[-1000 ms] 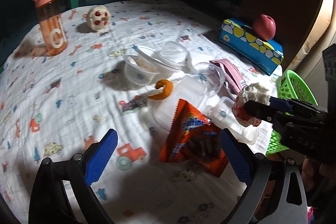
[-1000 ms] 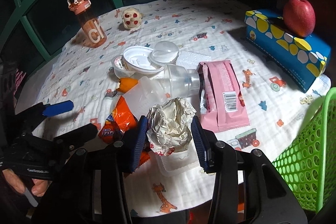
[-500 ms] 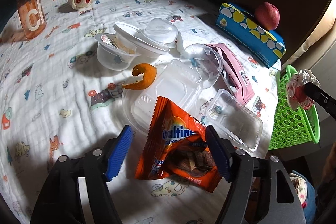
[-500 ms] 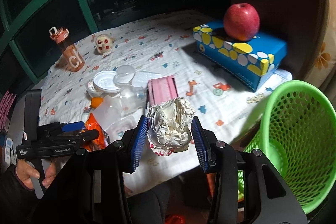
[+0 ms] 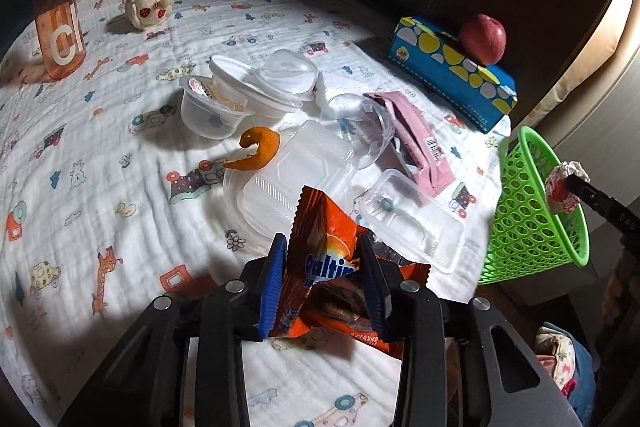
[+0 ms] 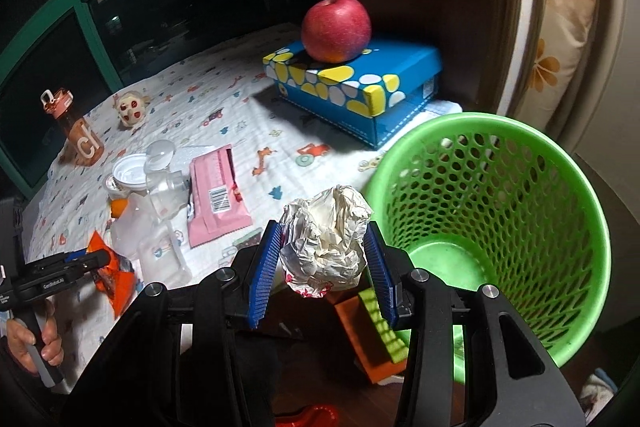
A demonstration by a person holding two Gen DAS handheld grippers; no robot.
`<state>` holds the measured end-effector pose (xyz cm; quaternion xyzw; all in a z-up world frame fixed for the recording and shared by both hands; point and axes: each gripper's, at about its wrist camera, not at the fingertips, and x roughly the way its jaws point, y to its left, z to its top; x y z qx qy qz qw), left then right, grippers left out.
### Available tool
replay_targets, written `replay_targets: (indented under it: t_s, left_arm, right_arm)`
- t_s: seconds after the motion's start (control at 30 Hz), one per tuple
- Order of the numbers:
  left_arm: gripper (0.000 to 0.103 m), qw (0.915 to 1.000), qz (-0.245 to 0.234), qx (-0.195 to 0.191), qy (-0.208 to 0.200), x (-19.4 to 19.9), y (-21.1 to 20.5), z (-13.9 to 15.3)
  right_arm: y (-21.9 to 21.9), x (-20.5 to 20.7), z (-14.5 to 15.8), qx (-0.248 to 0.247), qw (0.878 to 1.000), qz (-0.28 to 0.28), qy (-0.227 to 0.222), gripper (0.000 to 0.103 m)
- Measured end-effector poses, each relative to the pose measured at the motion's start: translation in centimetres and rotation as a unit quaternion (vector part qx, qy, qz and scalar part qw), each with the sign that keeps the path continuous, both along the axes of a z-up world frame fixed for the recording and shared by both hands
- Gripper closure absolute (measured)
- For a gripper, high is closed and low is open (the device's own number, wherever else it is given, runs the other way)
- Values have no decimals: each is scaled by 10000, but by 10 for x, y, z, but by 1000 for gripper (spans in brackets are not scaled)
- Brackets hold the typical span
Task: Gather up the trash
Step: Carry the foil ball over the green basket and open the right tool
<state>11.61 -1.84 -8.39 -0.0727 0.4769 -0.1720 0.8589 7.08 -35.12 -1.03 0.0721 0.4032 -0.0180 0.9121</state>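
My left gripper is shut on an orange Ovaltine wrapper at the near edge of the table. My right gripper is shut on a crumpled white paper ball and holds it off the table, just left of the green mesh basket. In the left wrist view the ball hangs over the basket's far rim. Clear plastic containers, an orange peel and a pink wrapper lie on the cloth.
A blue box with a red apple on it stands behind the basket. An orange bottle and a small round toy stand at the far left. An orange and green object lies on the floor under my right gripper.
My left gripper has closed on the Ovaltine wrapper. My right gripper has carried the paper ball further right, closer to the basket.
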Motion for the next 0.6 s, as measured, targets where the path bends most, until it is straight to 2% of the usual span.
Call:
replay_targets:
  t_s: [0.33, 0.6]
  left_arm:
    - [71, 9992, -88, -195, -348, -12, -4, 36]
    - [74, 9983, -116, -234, -527, -12, -10, 58]
  right_arm:
    - [-62, -24, -3, -276, 9950, -952, 106, 60]
    - [-96, -33, -26, -264, 9896, -1361, 370, 59]
